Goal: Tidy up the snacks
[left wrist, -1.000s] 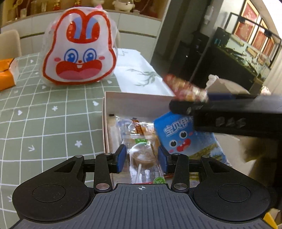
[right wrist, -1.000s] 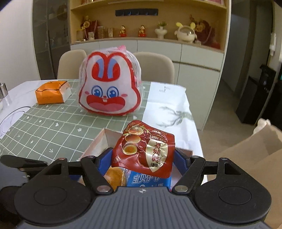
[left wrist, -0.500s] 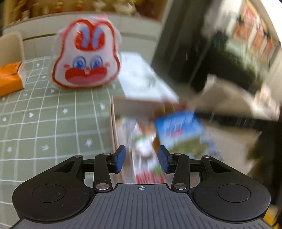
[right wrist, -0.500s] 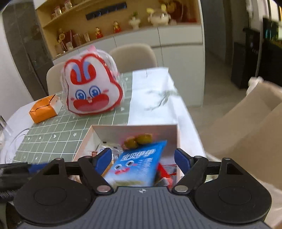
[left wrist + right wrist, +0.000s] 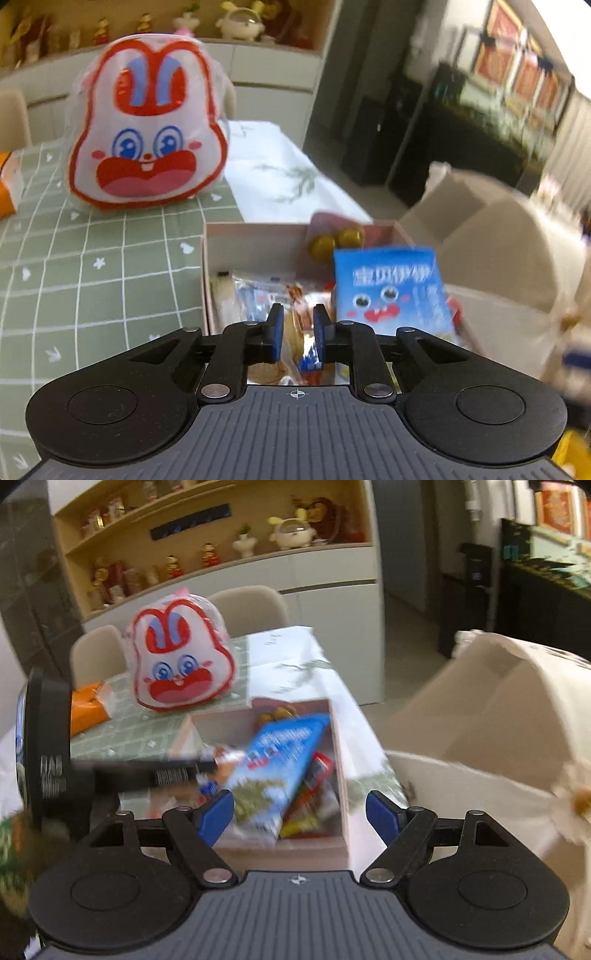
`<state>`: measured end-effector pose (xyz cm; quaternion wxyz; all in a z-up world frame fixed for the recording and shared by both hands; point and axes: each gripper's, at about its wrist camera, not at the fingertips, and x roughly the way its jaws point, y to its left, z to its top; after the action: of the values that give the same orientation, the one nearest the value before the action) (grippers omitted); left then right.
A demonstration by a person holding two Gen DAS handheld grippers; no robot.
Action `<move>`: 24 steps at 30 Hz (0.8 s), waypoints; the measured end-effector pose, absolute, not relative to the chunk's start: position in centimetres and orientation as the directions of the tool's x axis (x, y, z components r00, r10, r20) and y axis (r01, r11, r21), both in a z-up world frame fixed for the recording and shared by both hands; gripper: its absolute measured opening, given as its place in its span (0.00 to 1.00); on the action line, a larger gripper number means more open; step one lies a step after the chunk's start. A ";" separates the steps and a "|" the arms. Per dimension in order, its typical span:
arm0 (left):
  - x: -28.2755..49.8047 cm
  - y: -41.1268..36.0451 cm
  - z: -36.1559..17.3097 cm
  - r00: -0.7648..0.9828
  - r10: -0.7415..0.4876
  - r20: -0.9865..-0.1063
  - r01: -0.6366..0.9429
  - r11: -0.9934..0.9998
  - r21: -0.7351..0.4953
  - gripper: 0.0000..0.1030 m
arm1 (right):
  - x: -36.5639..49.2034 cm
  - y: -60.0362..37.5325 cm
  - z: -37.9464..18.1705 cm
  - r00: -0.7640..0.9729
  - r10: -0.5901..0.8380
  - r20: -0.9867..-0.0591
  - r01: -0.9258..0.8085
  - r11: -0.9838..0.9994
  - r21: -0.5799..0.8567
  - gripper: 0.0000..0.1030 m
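— Jaws on the left gripper (image 5: 297, 334)?
— Nearly closed, a narrow gap over clear-wrapped snacks (image 5: 258, 299) in the box (image 5: 255, 236); whether they pinch one, I cannot tell.
— And the right gripper (image 5: 300, 808)?
— Spread wide, holding nothing, over the box's near right corner.
— The blue packet (image 5: 280, 764)?
— Leaning in the box (red packet (image 5: 314, 786) to its right). The rabbit bag (image 5: 147, 129) stands on the far green tablecloth (image 5: 92, 258).
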<state>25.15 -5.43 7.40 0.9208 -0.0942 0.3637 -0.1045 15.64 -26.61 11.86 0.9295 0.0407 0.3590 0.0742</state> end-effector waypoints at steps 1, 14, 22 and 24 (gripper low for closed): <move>24.7 -4.8 7.7 0.720 -0.280 -0.635 0.118 0.951 -0.285 0.19 | 14.6 -26.6 11.8 0.739 0.143 -0.658 -0.093 0.990 0.110 0.77; 13.6 -4.1 11.2 0.767 -0.132 -0.629 -0.064 0.958 -0.279 0.22 | 15.4 -27.6 11.3 0.635 0.477 -0.608 -0.365 0.879 0.308 0.82; 9.5 -4.8 9.7 0.714 -0.091 -0.695 -0.096 0.970 -0.225 0.22 | 24.9 -18.8 8.2 0.451 0.512 -0.731 -0.415 0.846 0.336 0.63; 9.0 -4.7 10.0 0.714 -0.078 -0.696 -0.095 0.974 -0.207 0.22 | 26.4 -17.9 6.6 0.371 0.530 -0.763 -0.375 0.837 0.399 0.47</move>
<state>9.03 -4.72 9.95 0.9186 -0.1146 0.3782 0.0047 26.39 -17.90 6.55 0.8242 0.0791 0.4890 0.2743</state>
